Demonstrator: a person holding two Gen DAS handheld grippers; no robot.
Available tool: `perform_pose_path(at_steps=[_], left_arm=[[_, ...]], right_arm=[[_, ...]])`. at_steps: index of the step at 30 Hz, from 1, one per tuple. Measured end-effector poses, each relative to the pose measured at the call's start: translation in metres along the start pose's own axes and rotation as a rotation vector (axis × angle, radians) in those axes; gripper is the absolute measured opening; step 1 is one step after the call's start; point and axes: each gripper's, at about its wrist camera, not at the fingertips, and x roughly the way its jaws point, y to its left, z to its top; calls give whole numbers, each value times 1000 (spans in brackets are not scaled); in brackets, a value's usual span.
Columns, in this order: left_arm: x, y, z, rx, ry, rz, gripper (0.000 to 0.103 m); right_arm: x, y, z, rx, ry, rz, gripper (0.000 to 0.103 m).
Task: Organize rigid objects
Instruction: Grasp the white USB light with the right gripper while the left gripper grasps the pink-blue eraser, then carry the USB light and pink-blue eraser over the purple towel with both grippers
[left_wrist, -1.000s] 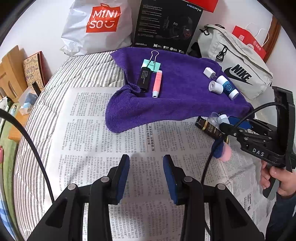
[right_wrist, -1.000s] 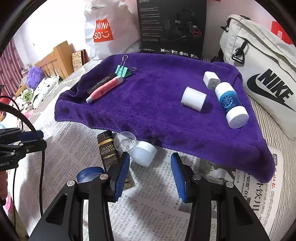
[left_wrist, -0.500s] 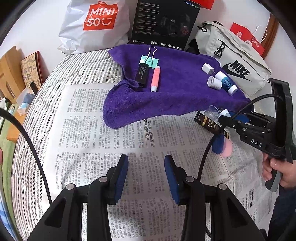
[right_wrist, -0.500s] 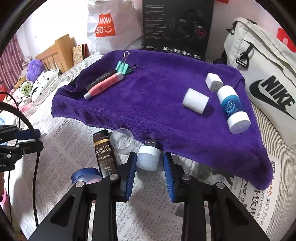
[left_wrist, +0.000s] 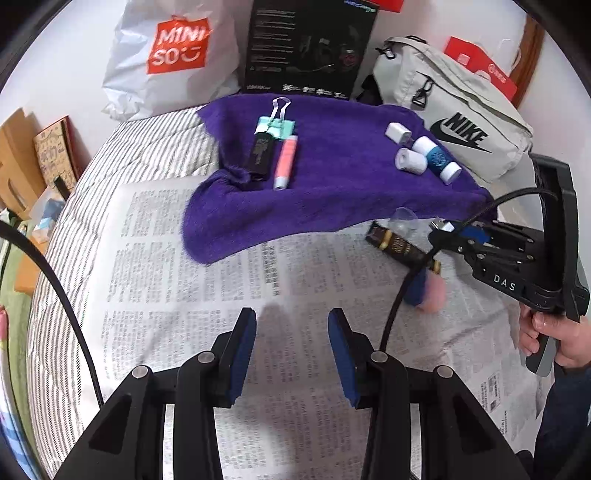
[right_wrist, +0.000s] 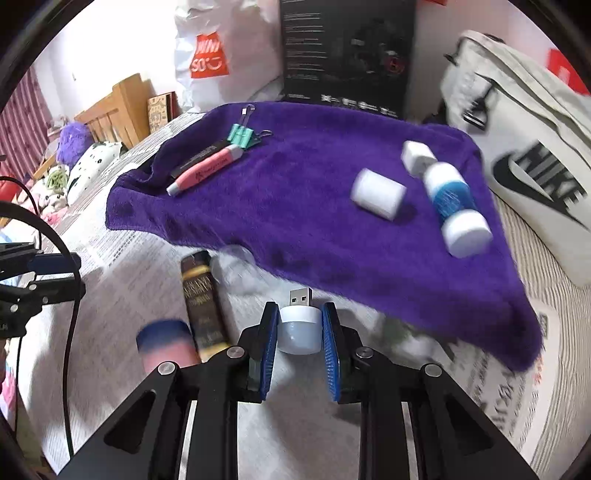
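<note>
My right gripper (right_wrist: 300, 334) is shut on a small white USB lamp (right_wrist: 299, 329) and holds it above the newspaper, plug pointing at the purple towel (right_wrist: 295, 206). On the towel lie a pink pen (right_wrist: 207, 170), a black stick (right_wrist: 199, 157), a green binder clip (right_wrist: 242, 136), a white cap (right_wrist: 378, 194), a white cube (right_wrist: 415, 155) and a blue-and-white bottle (right_wrist: 456, 206). On the newspaper lie a black "Grand Reserve" tube (right_wrist: 201, 295), a clear cup (right_wrist: 236, 264) and a blue-pink object (right_wrist: 166, 347). My left gripper (left_wrist: 291, 343) is open and empty over the newspaper (left_wrist: 221, 295).
A Miniso bag (left_wrist: 173, 55), a black box (left_wrist: 310, 44) and a grey Nike bag (left_wrist: 454, 122) stand behind the towel. A red bag (left_wrist: 480, 70) is at the far right. Wooden furniture (right_wrist: 118, 103) and plush toys (right_wrist: 74, 140) are to the left of the bed.
My right gripper closed on the white USB lamp and lifted it off the newspaper. My left gripper stayed open and drew back slightly.
</note>
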Motion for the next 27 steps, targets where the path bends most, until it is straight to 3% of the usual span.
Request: perform_pose_path(at_steps=[9, 18, 27], left_arm=[[-1, -36, 6, 90, -12, -70, 39], [12, -87, 10, 232, 18, -126, 39], [40, -111, 11, 322, 73, -76, 39]], right_arm=[[-33, -56, -42, 107, 9, -83, 24], [-56, -83, -74, 176, -10, -86, 24], [-58, -85, -80, 186, -42, -79, 24]])
